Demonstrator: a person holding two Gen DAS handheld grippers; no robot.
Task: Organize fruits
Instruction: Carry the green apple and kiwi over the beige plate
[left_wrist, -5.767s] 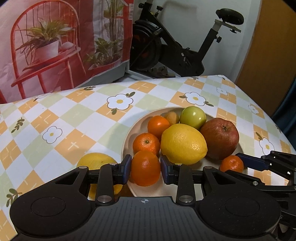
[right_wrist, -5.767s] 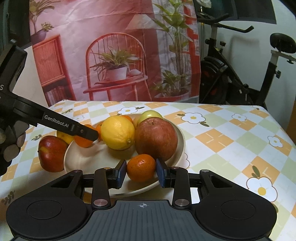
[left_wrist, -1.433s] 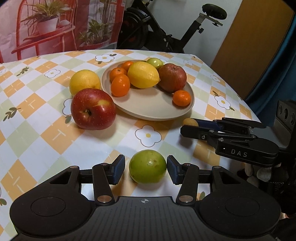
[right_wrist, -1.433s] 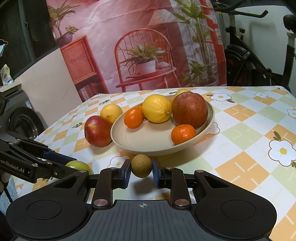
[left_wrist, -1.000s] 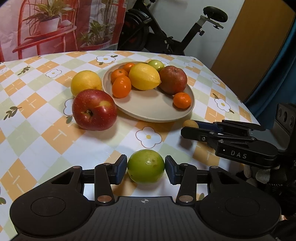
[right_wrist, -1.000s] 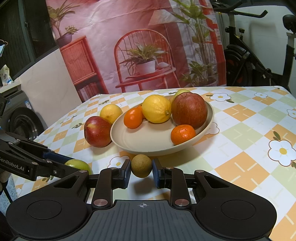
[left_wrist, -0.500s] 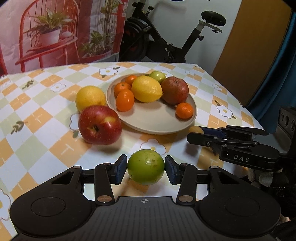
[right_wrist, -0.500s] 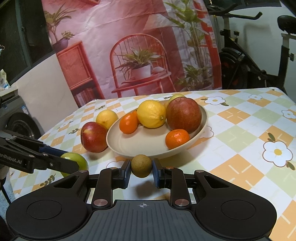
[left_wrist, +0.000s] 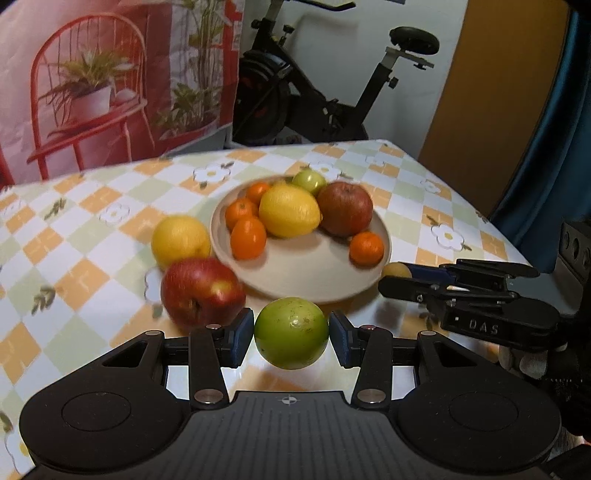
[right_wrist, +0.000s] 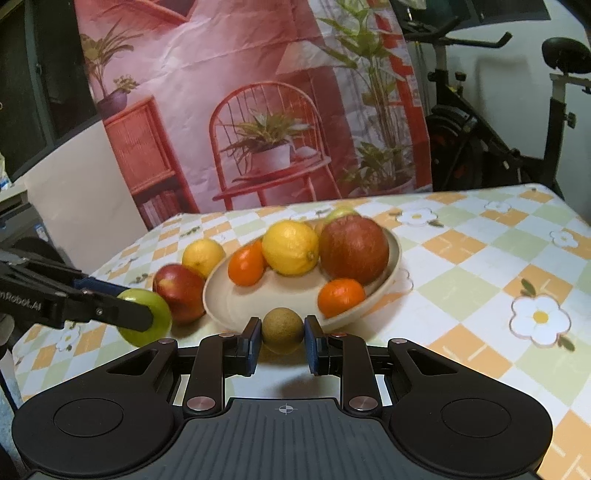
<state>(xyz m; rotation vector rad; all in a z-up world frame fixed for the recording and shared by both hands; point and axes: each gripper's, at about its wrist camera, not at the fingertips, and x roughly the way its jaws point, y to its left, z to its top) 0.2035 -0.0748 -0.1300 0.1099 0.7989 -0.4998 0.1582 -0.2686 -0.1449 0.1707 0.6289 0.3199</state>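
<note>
Left hand-held gripper (left_wrist: 291, 334) clamped on a green fruit (left_wrist: 291, 332), held clear above the checkered surface (left_wrist: 92, 295). Right hand-held gripper (right_wrist: 282, 338) clenched on a small brown round fruit (right_wrist: 282, 328), also off the surface. Beige plate (right_wrist: 229, 306) just ahead of both, carrying a lemon (right_wrist: 290, 247), dark red apple (right_wrist: 354, 249), small oranges and a green fruit at the far rim. Red apple (left_wrist: 201, 291) and yellow citrus (left_wrist: 180, 242) lie on the surface ahead-left of the left hand-held gripper, beside the plate.

Dim warm light, motion blur, fisheye bending
</note>
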